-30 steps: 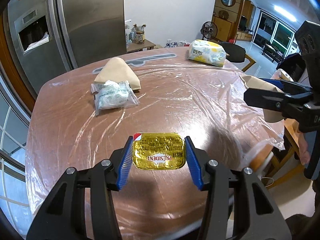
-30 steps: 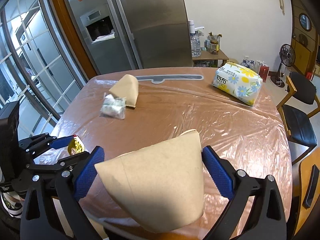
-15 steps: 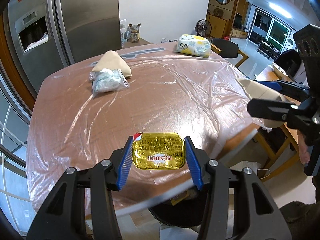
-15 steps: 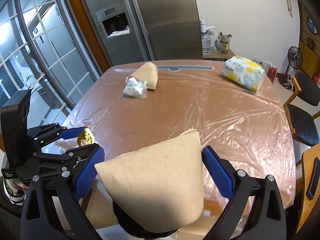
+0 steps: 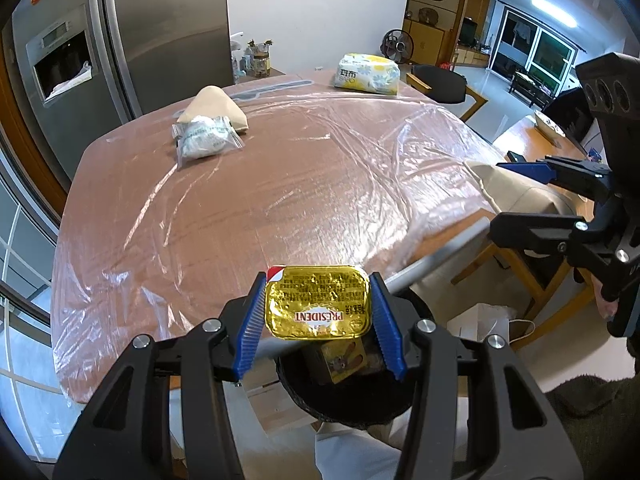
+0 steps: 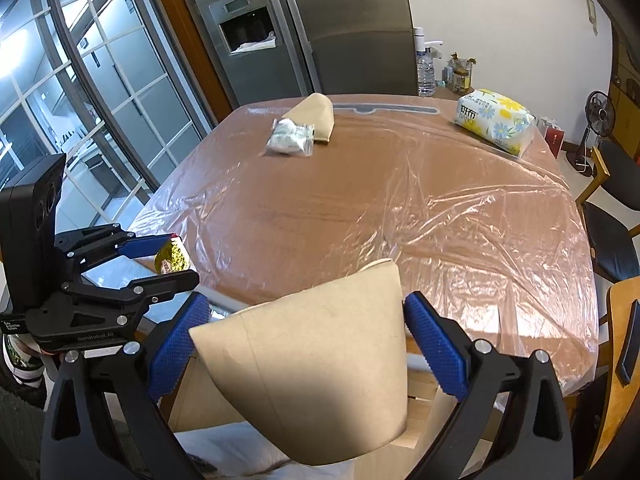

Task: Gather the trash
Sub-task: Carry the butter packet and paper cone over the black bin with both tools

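Left gripper fingers pinch gold butter pack past bench edge, above black bin, seen only here; right gripper fingers clamp paper cup; mid-bench clear.

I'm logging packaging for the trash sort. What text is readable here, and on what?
"PRESIDENT": upside down on the gold foil butter pack in the left tool.
"GenRobot.AI": on the left tool's body, seen from the right wrist.
Tissue pack: large characters, too blurred to read.
Clear wrapper: print too small.
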